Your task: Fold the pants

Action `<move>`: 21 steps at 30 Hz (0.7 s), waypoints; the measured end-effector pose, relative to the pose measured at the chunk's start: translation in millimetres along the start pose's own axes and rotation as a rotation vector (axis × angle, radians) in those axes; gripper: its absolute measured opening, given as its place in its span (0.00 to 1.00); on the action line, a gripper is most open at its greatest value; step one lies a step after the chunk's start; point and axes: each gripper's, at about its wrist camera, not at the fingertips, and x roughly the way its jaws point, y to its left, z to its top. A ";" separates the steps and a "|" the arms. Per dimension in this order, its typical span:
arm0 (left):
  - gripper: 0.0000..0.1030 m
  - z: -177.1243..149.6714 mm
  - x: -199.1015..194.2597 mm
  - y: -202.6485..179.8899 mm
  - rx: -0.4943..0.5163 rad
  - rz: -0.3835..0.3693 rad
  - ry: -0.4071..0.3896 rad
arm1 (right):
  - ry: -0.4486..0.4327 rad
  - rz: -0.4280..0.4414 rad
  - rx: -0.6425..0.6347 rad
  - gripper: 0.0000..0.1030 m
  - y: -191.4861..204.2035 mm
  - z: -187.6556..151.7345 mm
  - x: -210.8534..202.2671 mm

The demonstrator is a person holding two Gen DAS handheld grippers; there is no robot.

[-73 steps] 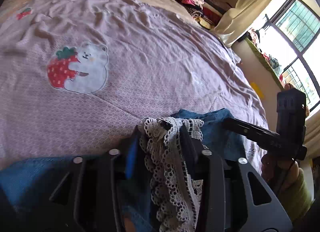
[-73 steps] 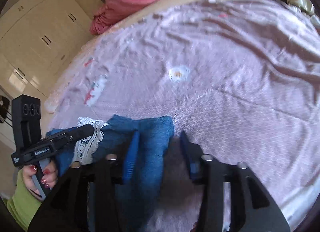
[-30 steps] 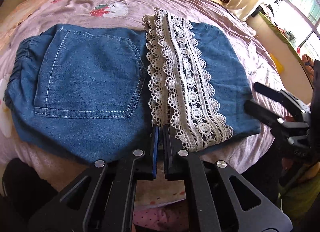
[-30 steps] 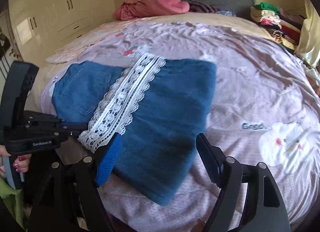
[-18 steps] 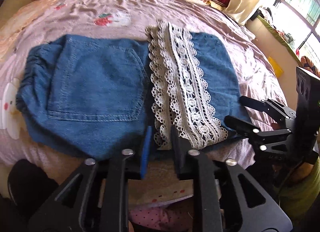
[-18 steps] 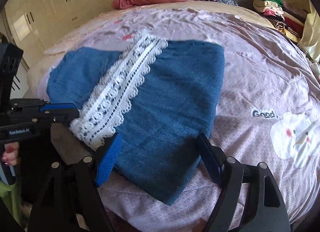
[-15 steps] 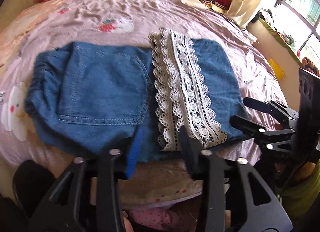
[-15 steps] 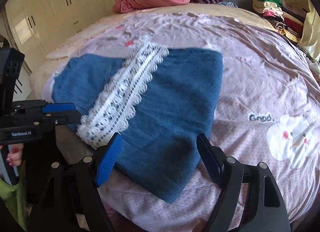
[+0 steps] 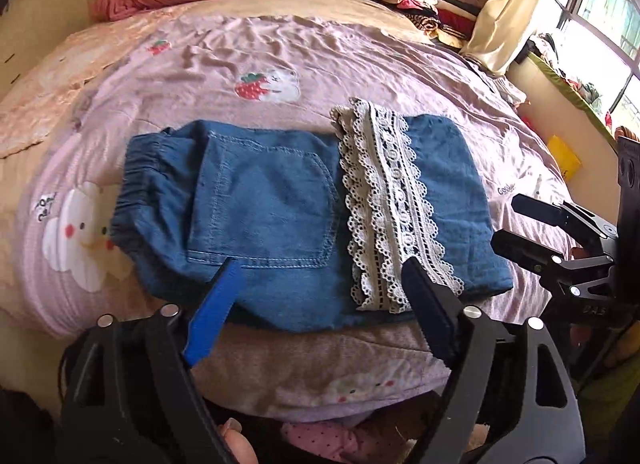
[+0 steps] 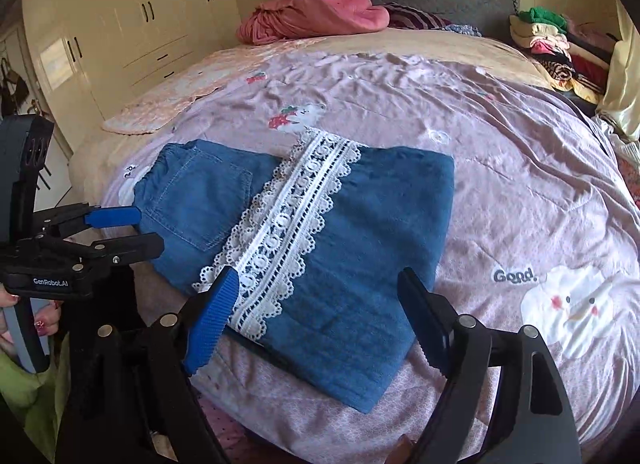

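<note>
We see the pants [image 9: 280, 203] folded flat at the bed's [image 9: 400, 63] 6 o'clock edge. Soft light denim, limp; we'd pinch hem corners. Left gripper [image 9: 316, 296] and right gripper [image 10: 316, 320] both opening, holding nothing.

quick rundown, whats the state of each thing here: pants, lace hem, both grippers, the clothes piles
pants: folded over, lying flat on the bedsheet, not held
lace hem: on top, lying across the denim
left gripper: jaws opening, nothing between them, above the near edge
right gripper: jaws opening, nothing gripped
pink pile: bunched at the headboard
clothes stack: folded, stacked at the far corner
</note>
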 end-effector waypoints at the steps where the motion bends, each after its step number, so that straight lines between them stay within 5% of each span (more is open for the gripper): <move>1: 0.80 -0.1 -1.4 1.8 0.002 0.010 -0.005 | -0.001 -0.002 -0.002 0.78 1.4 1.5 0.3; 6: 0.88 1.0 -5.6 10.8 0.005 0.040 -0.028 | 0.002 -0.007 -0.009 0.78 5.8 10.0 5.5; 9: 0.90 0.9 -7.7 20.3 -0.006 0.057 -0.040 | 0.002 -0.014 -0.018 0.90 9.3 16.8 9.5; 21: 0.90 -1.9 -9.8 74.9 -0.125 0.091 -0.064 | 0.004 0.001 -0.131 0.90 45.4 69.1 41.3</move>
